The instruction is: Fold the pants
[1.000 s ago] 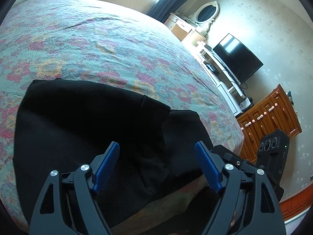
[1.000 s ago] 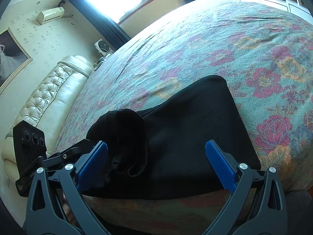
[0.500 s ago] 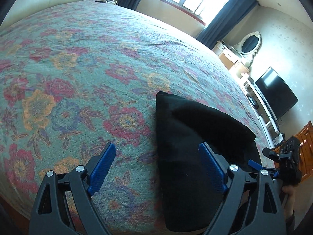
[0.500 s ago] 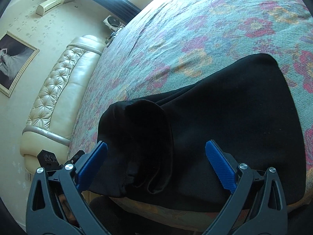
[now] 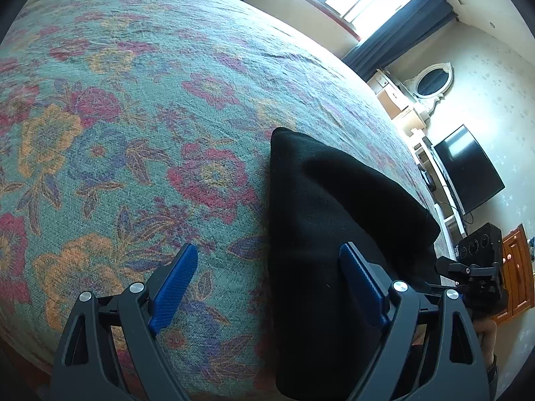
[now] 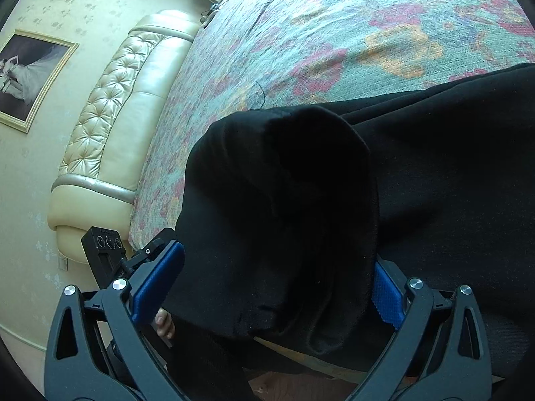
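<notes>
now the black pants [image 5: 334,234] lie folded near the edge of the bed, on the floral bedspread [image 5: 133,117], a dark slab with one rounded corner pointing up the bed in the left wrist view. the left gripper [image 5: 267,277] hovers above the bed edge with its blue pads spread wide and nothing between them; one pad is over bare bedspread, the other over the black cloth, and the long edge of the pants runs through the gap. at the far right of that view the right gripper's black body [image 5: 474,267] shows just beyond the pants.

in the right wrist view, the right gripper [image 6: 271,277] also stands spread apart, its blue fingers [image 6: 157,280] on either side of a loose fold of the pants [image 6: 284,207] that bulges up and droops over the bed's edge. the cloth fills the gap and hides part of the right pad, but the pads are not pressed onto it. the rest of the garment stretches away flat to the right.

a cream tufted headboard [image 6: 123,117] and a framed picture [image 6: 30,73] sit at the left; a window with dark curtains [image 5: 398,20], an oval mirror [image 5: 431,82] and a television [image 5: 468,167] show in the left wrist view.
</notes>
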Motion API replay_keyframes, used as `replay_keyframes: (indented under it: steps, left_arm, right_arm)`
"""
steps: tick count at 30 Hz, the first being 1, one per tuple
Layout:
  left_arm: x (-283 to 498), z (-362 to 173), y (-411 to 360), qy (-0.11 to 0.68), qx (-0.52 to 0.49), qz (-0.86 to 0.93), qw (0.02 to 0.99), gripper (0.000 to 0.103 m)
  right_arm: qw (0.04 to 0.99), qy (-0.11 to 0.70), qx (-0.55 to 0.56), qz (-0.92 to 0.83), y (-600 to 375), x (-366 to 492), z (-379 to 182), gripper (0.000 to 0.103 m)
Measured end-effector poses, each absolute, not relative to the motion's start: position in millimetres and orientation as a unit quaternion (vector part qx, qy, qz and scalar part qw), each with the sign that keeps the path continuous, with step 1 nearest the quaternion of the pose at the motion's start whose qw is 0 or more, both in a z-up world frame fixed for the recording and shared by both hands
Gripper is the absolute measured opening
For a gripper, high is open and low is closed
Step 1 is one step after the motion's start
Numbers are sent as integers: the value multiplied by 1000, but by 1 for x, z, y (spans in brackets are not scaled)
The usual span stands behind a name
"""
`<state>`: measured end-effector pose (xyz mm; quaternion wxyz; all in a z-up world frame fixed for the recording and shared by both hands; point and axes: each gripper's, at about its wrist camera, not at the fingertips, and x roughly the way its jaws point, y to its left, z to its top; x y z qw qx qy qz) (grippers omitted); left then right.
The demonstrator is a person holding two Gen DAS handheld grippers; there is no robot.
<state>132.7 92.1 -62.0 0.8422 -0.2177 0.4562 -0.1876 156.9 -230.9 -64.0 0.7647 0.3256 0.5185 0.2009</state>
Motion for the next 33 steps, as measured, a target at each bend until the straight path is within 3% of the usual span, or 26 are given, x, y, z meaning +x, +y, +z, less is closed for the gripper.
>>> replay_keyframes:
  steps: [1,3,5,22,33]
  left_arm:
    - [132,-63,92,456,-219,-187,842,86]
    - [132,-63,94,456,-219,-184,843,86]
    - [132,-62,92,455,-214,-185,844,86]
    - [123,-49,71,440,-198,-225,847,86]
    - [114,-48,33,444,-145,-261,845,86]
  right_arm:
    - [767,522,316,198,-229,157,-63,92]
    - [771,533,294,187,-227,158,-64,43]
    - [769,544,281,183,-226,159,-67,18]
    - [800,483,284,213,-271,143,1,12]
    - [811,474,306,157,-329,124,-1,12]
